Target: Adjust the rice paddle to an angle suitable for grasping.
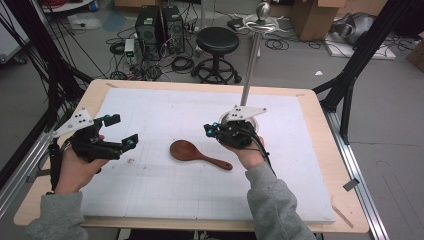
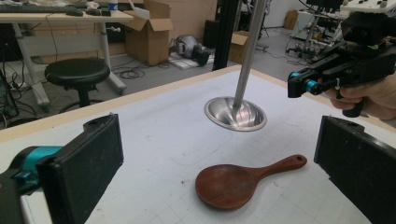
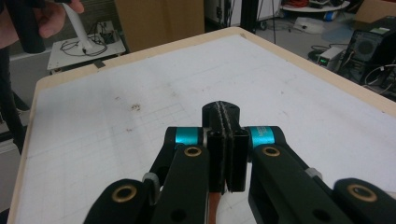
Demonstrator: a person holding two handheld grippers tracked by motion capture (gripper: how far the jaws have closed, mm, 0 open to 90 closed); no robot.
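Far left in the high view, the left tool (image 1: 122, 131) hovered over the white mat (image 1: 165, 190) on the table (image 1: 320, 135), held in the person's left hand (image 1: 75, 167), jaws spread wide w/ nothing between them. The left gripper view confirmed it — the two black pads stood well apart, framing the wooden spoon (image 2: 233, 182) beyond them.

Moving right, the wooden spoon (image 1: 196, 154) lay flat on the mat near the table's middle, bowl toward the left tool, handle pointing toward the right hand (image 1: 250, 155). It sat between the two tools, touching neither in the high view.

Next over, the right tool (image 1: 209, 131) sat just right of the spoon, low over the mat, jaws pressed together. In the right gripper view its pads (image 3: 226, 154) met face to face w/ no gap, and a thin brown strip showed just under them — prob. the spoon's handle, but can't tell if it was touching.

Just behind the right tool stood a metal stand (image 1: 252, 60), its round steel base (image 2: 236, 114) on the mat, pole rising upright. Beyond the table's far edge — a black stool (image 1: 217, 42) on the floor.
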